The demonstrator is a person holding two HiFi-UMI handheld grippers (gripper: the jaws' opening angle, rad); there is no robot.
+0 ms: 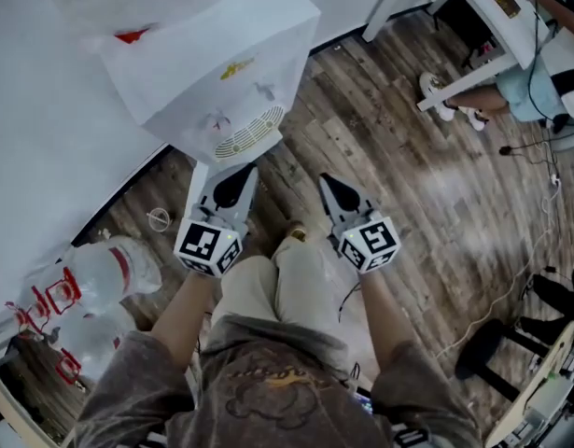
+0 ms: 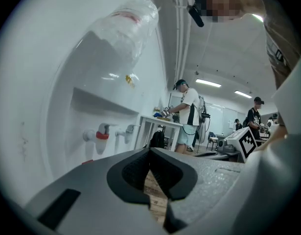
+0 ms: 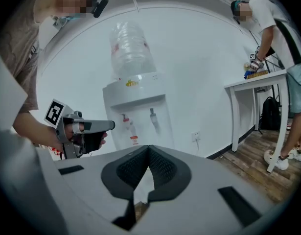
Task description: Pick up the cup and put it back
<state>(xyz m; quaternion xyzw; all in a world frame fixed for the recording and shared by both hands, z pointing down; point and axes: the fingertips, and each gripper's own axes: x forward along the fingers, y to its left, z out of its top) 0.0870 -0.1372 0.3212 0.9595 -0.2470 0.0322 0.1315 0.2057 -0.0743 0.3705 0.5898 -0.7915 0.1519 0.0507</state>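
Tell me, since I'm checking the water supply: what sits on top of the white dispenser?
A large clear water bottle stands on the dispenser. Its mouth is hidden inside the dispenser's top, and its water level cannot be told.

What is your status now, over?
Left tool and right tool shut, empty. Cup not clearly in view. Dispenser just ahead, nothing between.
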